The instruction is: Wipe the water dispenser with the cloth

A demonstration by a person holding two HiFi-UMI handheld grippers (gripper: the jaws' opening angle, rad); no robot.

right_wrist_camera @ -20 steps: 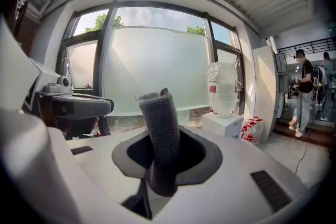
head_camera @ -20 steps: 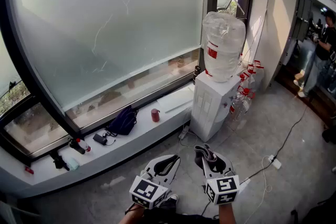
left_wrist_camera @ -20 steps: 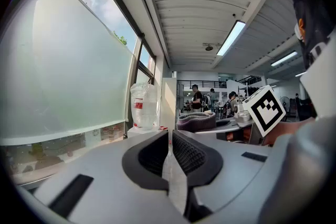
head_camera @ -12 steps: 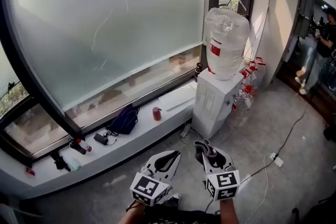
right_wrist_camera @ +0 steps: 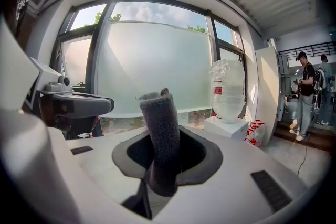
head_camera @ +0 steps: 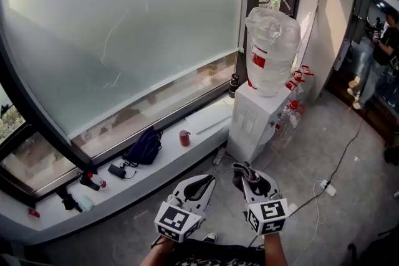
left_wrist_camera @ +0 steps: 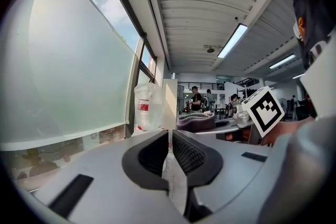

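Observation:
The white water dispenser (head_camera: 249, 124) stands by the window with a large clear bottle (head_camera: 270, 53) on top. It is ahead of both grippers, a step away. My right gripper (head_camera: 246, 177) is shut on a grey cloth (head_camera: 243, 172), which sticks up as a folded roll (right_wrist_camera: 161, 134) between the jaws. In the right gripper view the dispenser (right_wrist_camera: 227, 127) lies ahead to the right. My left gripper (head_camera: 206, 181) is held beside the right one, its pads (left_wrist_camera: 186, 152) closed together with nothing between them. The bottle (left_wrist_camera: 146, 110) shows ahead of it.
A low window sill carries a dark bag (head_camera: 144, 145), a red cup (head_camera: 184, 137) and small items (head_camera: 87, 182). Several red-capped bottles (head_camera: 293, 112) stand right of the dispenser. A cable with a power strip (head_camera: 326, 189) crosses the floor. A person (head_camera: 380, 53) stands far right.
Both grippers have crept slightly forward towards the dispenser. The right one still holds the cloth, the left one stays shut.

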